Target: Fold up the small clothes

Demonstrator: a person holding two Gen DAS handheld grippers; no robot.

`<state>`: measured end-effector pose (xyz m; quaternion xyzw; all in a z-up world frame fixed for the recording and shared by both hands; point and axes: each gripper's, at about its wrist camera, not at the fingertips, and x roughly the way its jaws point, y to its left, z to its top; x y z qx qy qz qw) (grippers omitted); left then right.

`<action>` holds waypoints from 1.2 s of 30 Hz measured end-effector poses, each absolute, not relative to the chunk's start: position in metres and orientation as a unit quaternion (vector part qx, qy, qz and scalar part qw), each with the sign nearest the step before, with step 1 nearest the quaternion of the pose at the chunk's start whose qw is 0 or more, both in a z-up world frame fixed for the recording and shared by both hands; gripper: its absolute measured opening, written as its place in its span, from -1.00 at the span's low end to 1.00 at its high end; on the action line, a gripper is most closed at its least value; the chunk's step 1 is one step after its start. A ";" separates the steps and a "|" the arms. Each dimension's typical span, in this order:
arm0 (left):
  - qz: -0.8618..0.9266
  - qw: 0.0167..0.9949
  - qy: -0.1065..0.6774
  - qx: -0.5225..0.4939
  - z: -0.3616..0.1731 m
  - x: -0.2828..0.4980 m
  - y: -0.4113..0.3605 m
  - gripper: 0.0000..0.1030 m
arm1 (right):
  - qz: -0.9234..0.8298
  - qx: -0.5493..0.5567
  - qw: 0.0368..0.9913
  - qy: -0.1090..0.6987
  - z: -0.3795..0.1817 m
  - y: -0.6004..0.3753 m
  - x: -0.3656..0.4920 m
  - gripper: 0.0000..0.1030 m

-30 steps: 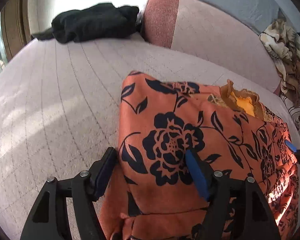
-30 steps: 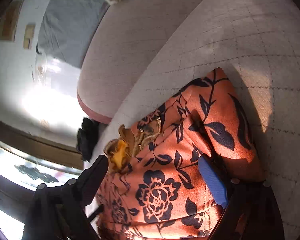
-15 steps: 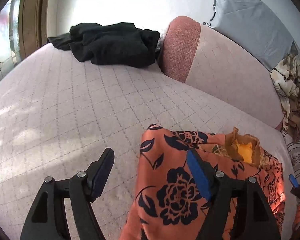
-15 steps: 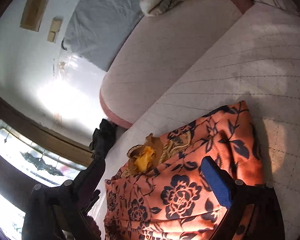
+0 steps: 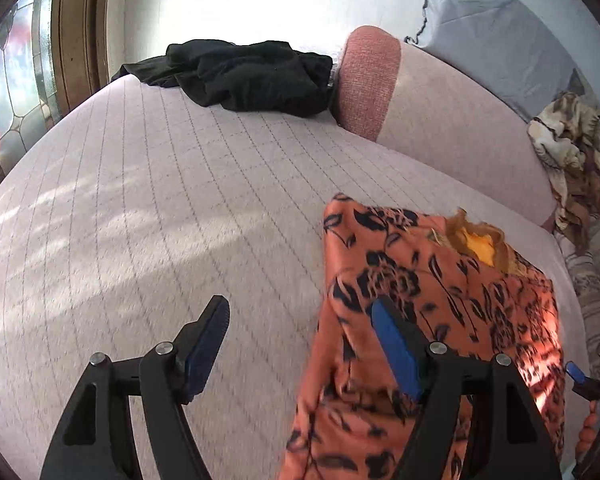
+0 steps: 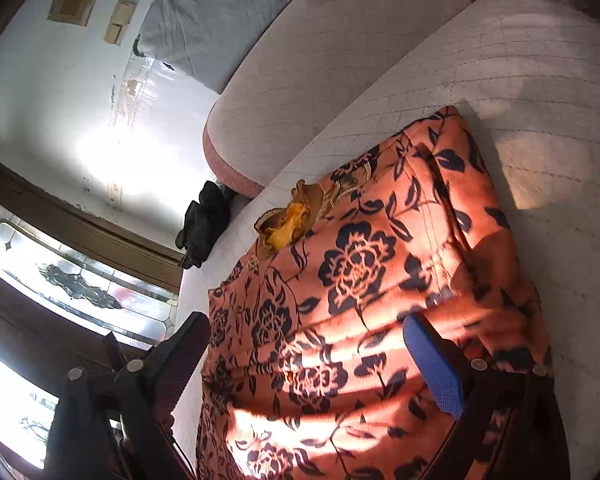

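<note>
Pale quilted cushioning [image 5: 148,216] of a sofa fills both views, sunlit in patches. Nearest the left wrist camera, the left gripper [image 5: 300,344] stands wide apart with nothing between its fingers; one blue pad hangs over bare cushion, the other over the left edge of the orange floral garment [image 5: 440,300]. In the right wrist view, the right gripper [image 6: 308,360] is also spread wide, the folded garment [image 6: 360,300] lying below and between its fingers; the pads do not press on it. The garment rests flat on the seat, its yellow-lined neckline [image 6: 288,226] at the far end. Beyond, a black garment [image 5: 244,76] lies crumpled by the pink sofa arm [image 5: 368,80]. Farther right, a patterned cloth [image 5: 572,156] drapes over the backrest.
</note>
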<state>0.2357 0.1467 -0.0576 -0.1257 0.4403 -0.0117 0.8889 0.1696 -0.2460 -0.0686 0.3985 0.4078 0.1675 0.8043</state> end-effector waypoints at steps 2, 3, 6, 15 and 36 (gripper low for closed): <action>-0.035 0.882 0.451 -0.130 -0.059 0.199 0.148 0.45 | 0.158 0.381 0.809 0.420 -0.068 -0.249 0.132 0.91; -0.037 0.880 0.453 -0.136 -0.060 0.177 0.149 0.46 | 0.143 0.370 0.811 0.429 -0.068 -0.253 0.112 0.91; -0.045 0.864 0.479 -0.151 -0.074 0.119 0.151 0.47 | 0.098 0.359 0.813 0.448 -0.072 -0.272 0.055 0.91; -0.034 0.843 0.514 -0.153 -0.100 0.037 0.139 0.47 | 0.041 0.361 0.780 0.510 -0.088 -0.305 -0.044 0.91; -0.038 0.820 0.540 -0.184 -0.113 0.007 0.142 0.30 | 0.070 0.354 0.759 0.542 -0.094 -0.277 -0.082 0.41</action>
